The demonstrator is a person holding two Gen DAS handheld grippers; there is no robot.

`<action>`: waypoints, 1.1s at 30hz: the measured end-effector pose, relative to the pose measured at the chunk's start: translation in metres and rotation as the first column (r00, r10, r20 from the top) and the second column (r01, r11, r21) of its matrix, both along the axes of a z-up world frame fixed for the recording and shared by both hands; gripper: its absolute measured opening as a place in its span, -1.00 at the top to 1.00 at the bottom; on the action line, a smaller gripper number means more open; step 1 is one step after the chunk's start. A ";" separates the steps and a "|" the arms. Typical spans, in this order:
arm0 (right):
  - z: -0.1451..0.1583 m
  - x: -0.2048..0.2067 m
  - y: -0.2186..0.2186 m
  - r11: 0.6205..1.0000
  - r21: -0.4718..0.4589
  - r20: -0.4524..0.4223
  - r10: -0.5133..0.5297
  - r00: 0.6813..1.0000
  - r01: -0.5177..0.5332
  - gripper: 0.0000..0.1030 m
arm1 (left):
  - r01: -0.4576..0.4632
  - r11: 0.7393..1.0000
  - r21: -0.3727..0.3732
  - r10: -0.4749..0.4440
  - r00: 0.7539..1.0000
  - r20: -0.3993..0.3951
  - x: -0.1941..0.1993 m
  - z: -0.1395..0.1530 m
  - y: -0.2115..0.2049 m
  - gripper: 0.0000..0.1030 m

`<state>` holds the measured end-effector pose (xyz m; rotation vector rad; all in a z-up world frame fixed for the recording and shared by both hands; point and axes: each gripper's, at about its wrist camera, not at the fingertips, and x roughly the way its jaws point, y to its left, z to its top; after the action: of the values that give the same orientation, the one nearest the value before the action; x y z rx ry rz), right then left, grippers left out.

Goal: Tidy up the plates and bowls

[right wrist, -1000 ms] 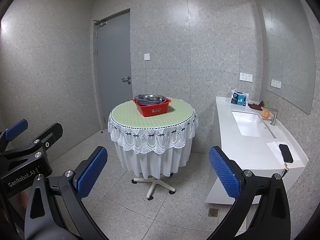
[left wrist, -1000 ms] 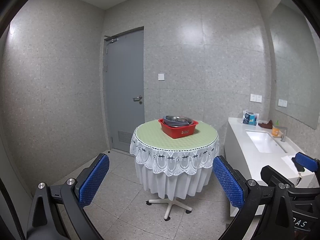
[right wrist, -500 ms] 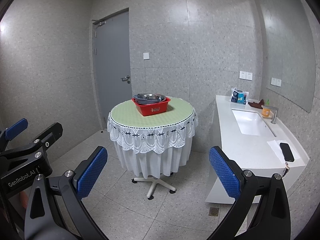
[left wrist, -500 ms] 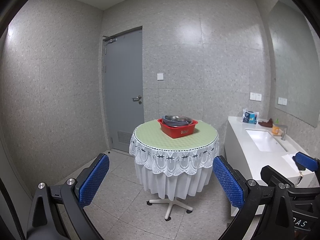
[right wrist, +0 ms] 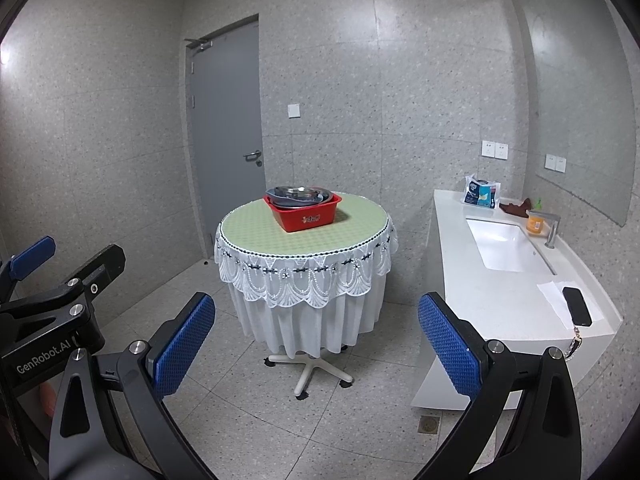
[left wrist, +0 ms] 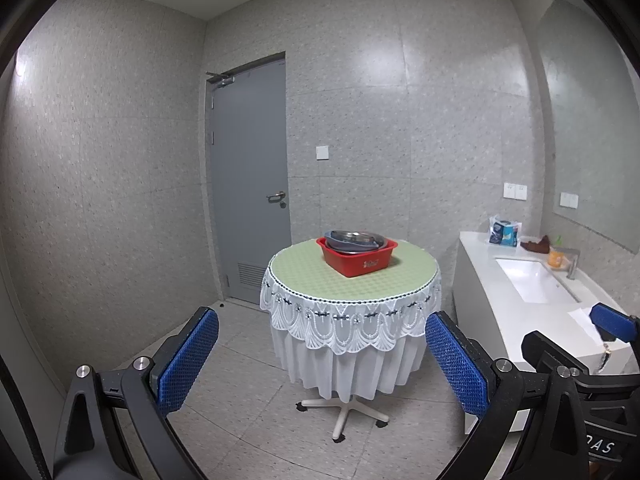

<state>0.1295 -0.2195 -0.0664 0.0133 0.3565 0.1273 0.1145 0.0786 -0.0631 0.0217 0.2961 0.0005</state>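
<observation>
A red plastic basin (left wrist: 358,260) holding stacked metal plates and bowls (left wrist: 354,239) sits on a round table (left wrist: 304,280) with a green top and white lace cloth. It also shows in the right wrist view: basin (right wrist: 306,216), dishes (right wrist: 299,194), table (right wrist: 256,236). My left gripper (left wrist: 320,360) is open and empty, well short of the table, above the floor. My right gripper (right wrist: 316,344) is open and empty, also far from the table. The right gripper shows at the left view's right edge (left wrist: 612,322); the left gripper shows at the right view's left edge (right wrist: 32,252).
A white counter (right wrist: 496,300) with a sink (right wrist: 500,244) runs along the right wall. On it lie a phone on paper (right wrist: 577,306), a tissue pack (right wrist: 482,194), an orange cup (right wrist: 535,222). A grey door (right wrist: 228,140) stands closed behind the table.
Both views have drifted slightly; the table sits a little lower in the right wrist view and the left view has tilted up a little. Both grippers stay open.
</observation>
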 end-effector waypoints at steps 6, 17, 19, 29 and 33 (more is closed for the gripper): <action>-0.002 0.008 -0.005 1.000 0.007 -0.009 0.004 1.000 -0.004 -1.00 | -0.008 1.000 0.016 0.008 1.000 -0.005 0.006 -0.001 -0.012 -0.99; 0.005 0.028 -0.022 0.999 0.018 -0.031 0.030 0.999 -0.029 -1.00 | -0.037 0.999 0.029 0.038 0.999 -0.022 0.024 0.012 -0.040 -0.99; 0.008 0.033 -0.026 0.999 0.019 -0.035 0.040 0.999 -0.039 -1.00 | -0.044 0.999 0.030 0.045 0.999 -0.024 0.029 0.016 -0.047 -0.99; 0.016 0.064 -0.051 0.998 0.020 -0.061 0.068 0.996 -0.067 -1.00 | -0.078 0.996 0.041 0.080 0.996 -0.047 0.057 0.029 -0.089 -0.99; 0.018 0.076 -0.063 0.998 0.020 -0.070 0.067 0.995 -0.066 -1.00 | -0.086 0.995 0.052 0.089 0.995 -0.044 0.069 0.034 -0.108 -0.99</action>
<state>0.2056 -0.2820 -0.0485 0.0234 0.4270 0.1963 0.1838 -0.0291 -0.0296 0.0580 0.3431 0.0946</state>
